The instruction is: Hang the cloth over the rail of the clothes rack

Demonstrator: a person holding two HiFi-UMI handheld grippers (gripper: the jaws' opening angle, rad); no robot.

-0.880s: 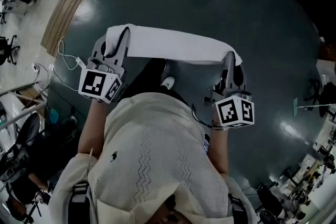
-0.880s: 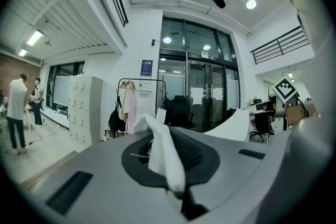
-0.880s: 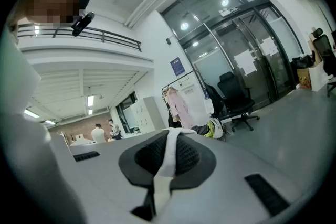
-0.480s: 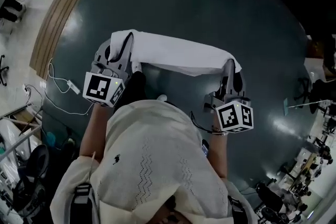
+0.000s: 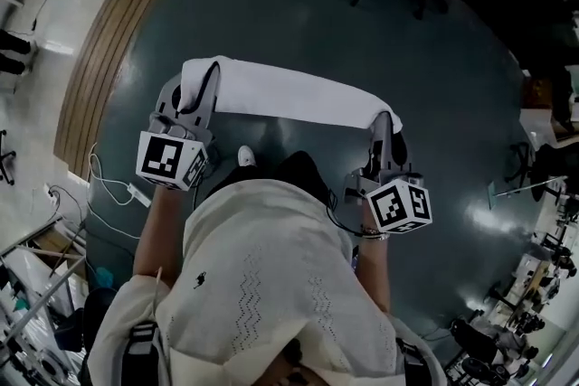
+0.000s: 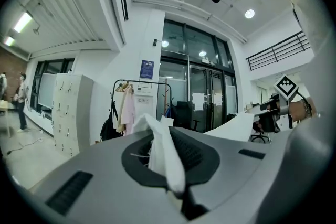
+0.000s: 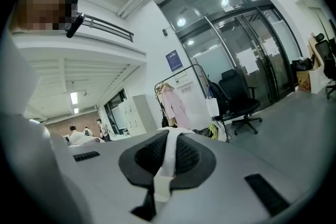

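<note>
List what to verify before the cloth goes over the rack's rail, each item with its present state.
1. The left gripper is shut on one end of the cloth: ok.
2. The right gripper is shut on the other end: ok.
3. The cloth is stretched between both grippers: ok.
4. The clothes rack is in sight ahead: ok.
5. The rack is within reach: not ok, it stands far off.
6. There is free room on the rail beside the hanging garments: cannot tell.
</note>
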